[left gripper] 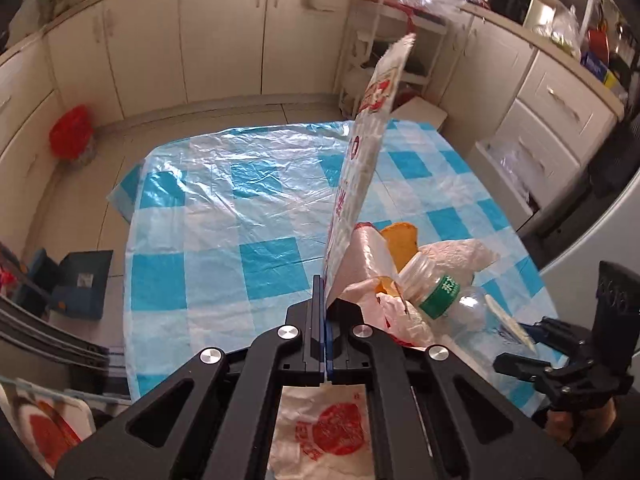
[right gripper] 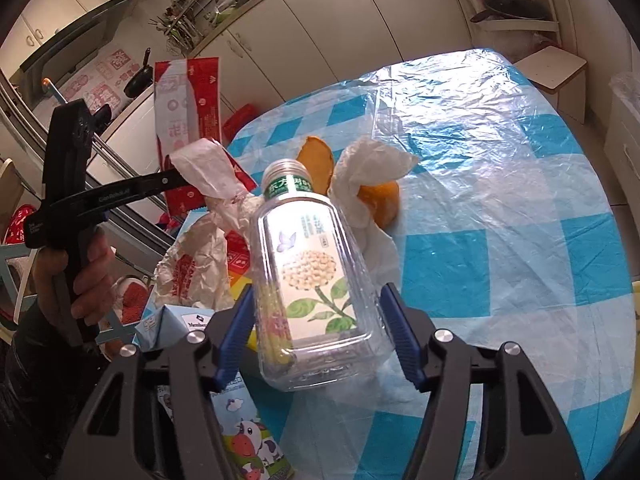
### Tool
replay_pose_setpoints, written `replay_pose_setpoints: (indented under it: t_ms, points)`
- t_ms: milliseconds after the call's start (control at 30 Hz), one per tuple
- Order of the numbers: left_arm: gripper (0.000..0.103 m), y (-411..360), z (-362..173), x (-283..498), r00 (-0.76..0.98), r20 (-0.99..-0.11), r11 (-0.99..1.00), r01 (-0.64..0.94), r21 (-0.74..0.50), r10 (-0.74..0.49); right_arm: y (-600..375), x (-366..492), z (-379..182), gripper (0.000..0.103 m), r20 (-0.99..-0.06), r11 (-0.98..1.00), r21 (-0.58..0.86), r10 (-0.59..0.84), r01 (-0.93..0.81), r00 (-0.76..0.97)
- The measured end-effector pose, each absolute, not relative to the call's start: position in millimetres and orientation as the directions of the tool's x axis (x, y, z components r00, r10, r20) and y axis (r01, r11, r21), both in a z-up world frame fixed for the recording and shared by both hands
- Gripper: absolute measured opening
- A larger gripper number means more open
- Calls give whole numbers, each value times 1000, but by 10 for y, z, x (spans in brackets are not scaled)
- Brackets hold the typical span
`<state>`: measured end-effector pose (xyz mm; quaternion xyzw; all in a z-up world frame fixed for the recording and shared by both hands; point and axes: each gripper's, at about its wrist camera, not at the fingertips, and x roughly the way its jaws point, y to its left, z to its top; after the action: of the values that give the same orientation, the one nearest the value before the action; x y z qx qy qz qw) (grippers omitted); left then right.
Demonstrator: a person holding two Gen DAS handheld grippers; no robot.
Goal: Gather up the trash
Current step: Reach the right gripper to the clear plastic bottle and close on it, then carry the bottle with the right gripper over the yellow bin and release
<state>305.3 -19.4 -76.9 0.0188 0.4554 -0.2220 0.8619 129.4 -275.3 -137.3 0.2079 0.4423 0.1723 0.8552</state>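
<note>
Bottle: the empty clear plastic bottle (right gripper: 316, 280), cap off, green neck band, flower label, lies on its side on the surface (right gripper: 500, 208), base toward the right camera, neck resting among the crumpled white plastic bag (right gripper: 200, 264).
Right gripper: the right gripper (right gripper: 316, 336) has the bottle's base between its blue fingers (right gripper: 236, 340); they stand apart on either side of it, and neither pad looks pressed in yet, so I read this as open, not gripping.
Wrapper: the red-and-white flat packet (left gripper: 360, 168) stands up on edge, well above the surface.
Left gripper: the left gripper (left gripper: 325, 312) is clamped tight on the packet's lower edge, fingers closed on it.
Around it: orange peel (right gripper: 316, 160) behind the bottle neck, a milk carton with a cow print (right gripper: 248, 440) and a small blue carton (right gripper: 168, 320) just beside the right fingers.
Step in hand: closing on the bottle, by my judgement.
Doing it well: centre the fingers across the flat sides near the base, squeeze gently since thin plastic will buckle and may squirt out.
Watch: the bag touching the neck may drag along on the lift.
</note>
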Motion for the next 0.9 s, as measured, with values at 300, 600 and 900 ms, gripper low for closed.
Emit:
replay_pose_setpoints:
  t_ms: [300, 600, 900]
  points:
    - [1, -45, -468, 2284, 564, -720, 909, 336, -246, -404, -3015, 1034, -1103, 55, -568, 801, 585, 518, -129, 639]
    - [1, -99, -334, 1982, 568, -706, 901, 346, -262, -423, -3172, 867, -939, 55, -550, 804, 584, 493, -110, 674]
    - [1, -72, -371, 1925, 567, -709, 903, 336, -266, -420, -2851, 979, -1323, 55, -752, 885, 446, 450, -130, 482]
